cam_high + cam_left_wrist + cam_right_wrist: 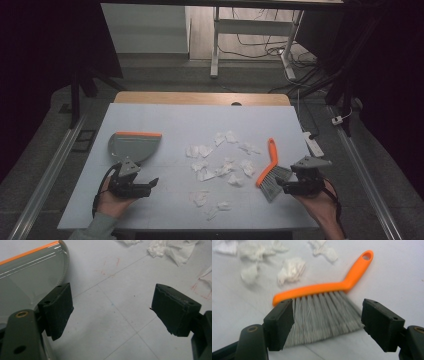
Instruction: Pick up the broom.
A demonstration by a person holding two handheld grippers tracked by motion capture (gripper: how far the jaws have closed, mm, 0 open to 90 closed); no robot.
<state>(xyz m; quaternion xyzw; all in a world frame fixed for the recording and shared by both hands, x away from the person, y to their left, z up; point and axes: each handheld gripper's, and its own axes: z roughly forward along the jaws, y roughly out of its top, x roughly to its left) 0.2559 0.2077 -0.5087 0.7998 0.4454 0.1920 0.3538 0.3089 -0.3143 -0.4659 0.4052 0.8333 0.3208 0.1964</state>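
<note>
The right gripper (327, 322) stands wide open and empty, its jaws spread to either side of the brush (324, 305), which lies flat on the table (165, 120) directly ahead of them. The grey bristles (322, 317) fan back toward the gripper, between the two jaws; the orange spine runs across just beyond the jaw tips, and the handle angles up and away past the far jaw. The left gripper (110, 312) is also fully open and holds nothing; the dustpan (27, 277) lies against its near jaw, with bare table between the jaws. Scattered paper scraps (220, 167) lie ahead of both tools, between brush and dustpan. The step in hand appears to be taking up the brush. For a sound grip, the jaws should close on the rigid orange part, not on the bristles, which would likely flex and let the brush swivel. Advance the gripper until the spine or the handle sits between the pads, keep the jaws level with the table, then close squarely. The left gripper would need to shift toward the dustpan's rear edge before closing.
</note>
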